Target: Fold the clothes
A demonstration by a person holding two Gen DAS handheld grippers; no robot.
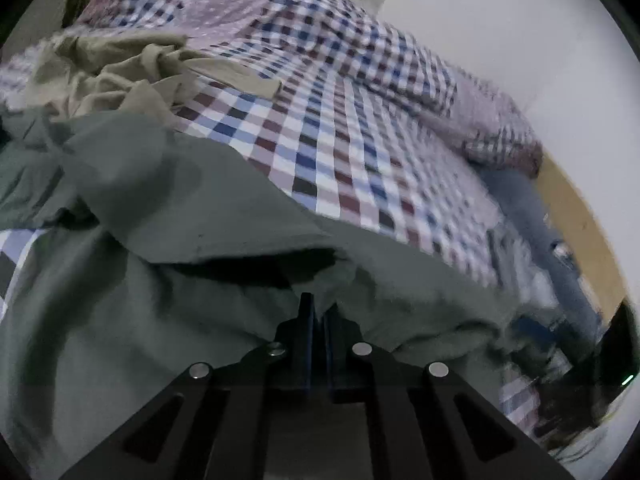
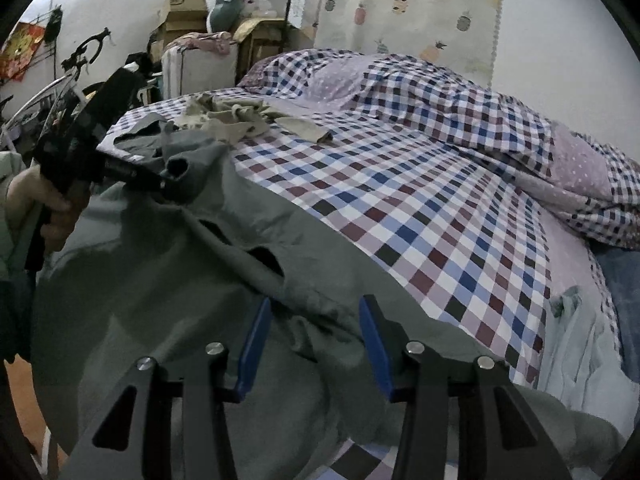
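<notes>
A grey-green garment point(image 1: 160, 300) point(image 2: 160, 300) lies crumpled over the near part of a bed with a checked sheet point(image 1: 320, 140) point(image 2: 400, 200). My left gripper point(image 1: 318, 312) is shut, its blue pads pinching a raised fold of this garment. In the right wrist view the left gripper point(image 2: 166, 182) sits at the left, held by a person's hand point(image 2: 36, 200), with a bunched bit of the garment at its tip. My right gripper point(image 2: 316, 300) hovers low over the garment's near edge. Its blue pads point(image 2: 256, 344) stand apart on either side of a wrinkle without pressing it.
A beige garment point(image 1: 120, 76) point(image 2: 236, 120) lies crumpled farther back on the bed. A checked duvet point(image 2: 480, 100) is heaped along the right by the wall. A pale blue garment point(image 2: 572, 344) lies at the bed's right edge. Boxes point(image 2: 188, 8) and a bicycle point(image 2: 76, 64) crowd the far left.
</notes>
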